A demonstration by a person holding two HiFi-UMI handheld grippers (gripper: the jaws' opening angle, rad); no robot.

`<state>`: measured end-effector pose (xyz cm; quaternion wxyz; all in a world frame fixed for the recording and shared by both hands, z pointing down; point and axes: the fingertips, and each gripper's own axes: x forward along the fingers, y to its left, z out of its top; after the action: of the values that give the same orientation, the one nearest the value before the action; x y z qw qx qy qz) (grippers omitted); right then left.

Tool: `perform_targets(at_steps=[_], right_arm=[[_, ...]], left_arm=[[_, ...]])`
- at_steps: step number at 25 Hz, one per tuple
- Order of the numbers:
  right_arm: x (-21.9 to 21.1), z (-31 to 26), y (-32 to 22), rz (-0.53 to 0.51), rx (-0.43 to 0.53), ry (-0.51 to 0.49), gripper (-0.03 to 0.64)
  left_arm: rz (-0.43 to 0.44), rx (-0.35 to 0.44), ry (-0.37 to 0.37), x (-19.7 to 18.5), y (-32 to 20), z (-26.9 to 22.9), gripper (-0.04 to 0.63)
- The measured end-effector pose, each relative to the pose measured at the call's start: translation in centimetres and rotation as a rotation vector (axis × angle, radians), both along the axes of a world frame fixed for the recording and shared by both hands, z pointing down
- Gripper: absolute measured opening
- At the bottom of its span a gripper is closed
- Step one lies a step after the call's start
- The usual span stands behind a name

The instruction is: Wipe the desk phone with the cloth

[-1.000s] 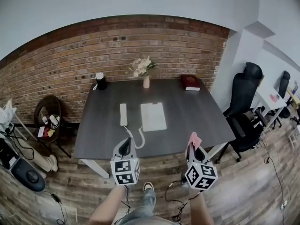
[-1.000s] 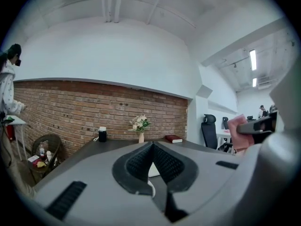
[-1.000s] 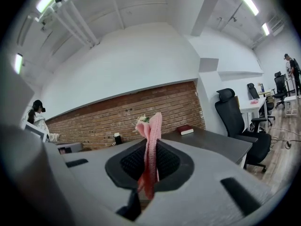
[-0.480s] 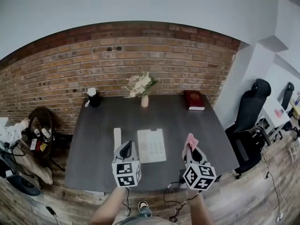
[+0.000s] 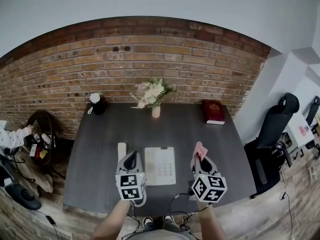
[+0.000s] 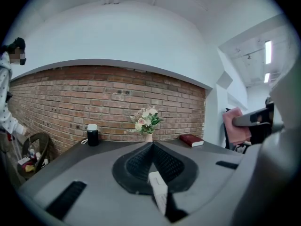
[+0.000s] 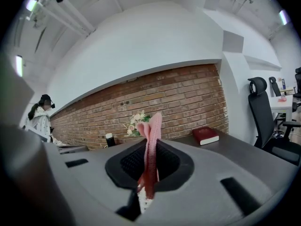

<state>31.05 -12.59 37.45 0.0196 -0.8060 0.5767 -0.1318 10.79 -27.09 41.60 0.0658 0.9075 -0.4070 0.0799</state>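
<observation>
Pink knitted cloth (image 7: pixel 151 145) stands clamped in the right gripper (image 5: pixel 198 160), its free end forward for wiping — the left gripper (image 5: pixel 131 160) is closed on nothing. Both hang near the white desk phone (image 5: pixel 160 165), flat on the dark grey surface (image 5: pixel 97 149).

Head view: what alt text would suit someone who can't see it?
Seen from above, a person holds two grippers over a dark desk: the right gripper pinches a pink cloth, the left gripper is shut, and a white desk phone lies between them. Flowers and a red book sit at the back.
</observation>
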Motion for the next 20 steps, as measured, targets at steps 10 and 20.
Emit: perform_targets(at_steps=[10, 20], right_arm=[[1.5, 0.8, -3.9, -0.149, -0.041, 0.005, 0.020], [0.3, 5.6, -6.8, -0.356, -0.166, 0.050, 0.021]], left_arm=[[-0.130, -0.011, -0.019, -0.9, -1.1, 0.3, -0.002], [-0.226, -0.086, -0.034, -2.3, -0.6, 4.2, -0.002]])
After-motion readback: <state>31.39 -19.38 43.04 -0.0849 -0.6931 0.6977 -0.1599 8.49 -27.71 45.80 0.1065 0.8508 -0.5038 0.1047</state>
